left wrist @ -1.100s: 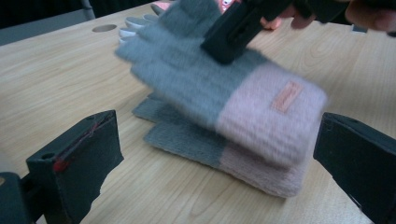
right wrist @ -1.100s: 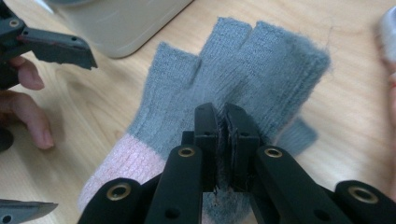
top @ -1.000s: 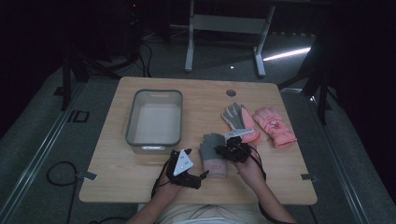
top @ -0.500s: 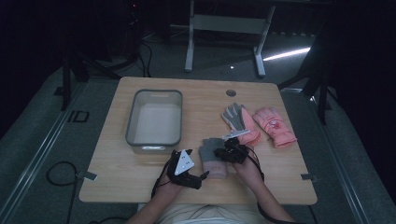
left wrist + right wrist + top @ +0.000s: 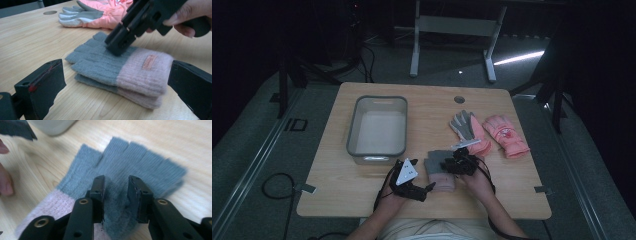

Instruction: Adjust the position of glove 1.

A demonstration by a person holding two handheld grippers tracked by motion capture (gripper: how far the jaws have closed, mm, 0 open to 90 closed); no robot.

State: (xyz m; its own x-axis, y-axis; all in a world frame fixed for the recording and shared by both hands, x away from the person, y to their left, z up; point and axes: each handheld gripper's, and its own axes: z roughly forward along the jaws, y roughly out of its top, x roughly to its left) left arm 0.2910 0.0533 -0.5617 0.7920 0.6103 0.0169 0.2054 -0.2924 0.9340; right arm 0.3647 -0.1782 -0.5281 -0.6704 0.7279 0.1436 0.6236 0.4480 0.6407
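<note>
Now the right gripper (image 5: 115, 186), its jaws just opening over the stacked grey-and-pink knitted gloves (image 5: 120, 72) near the wooden table's (image 5: 432, 107) front edge, seems to release them; the left gripper (image 5: 117, 92) waits wide beside them.

grey tub (image 5: 378, 131), pink glove pair (image 5: 492, 134), table (image 5: 432, 107)

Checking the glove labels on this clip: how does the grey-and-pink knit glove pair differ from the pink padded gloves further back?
The knit glove pair is ribbed wool, grey fingers with a pale pink cuff; the padded gloves are smooth, salmon pink. The knit pair lies stacked under the right gripper; the padded gloves lie side by side, untouched. Both rest flat on the table.
</note>
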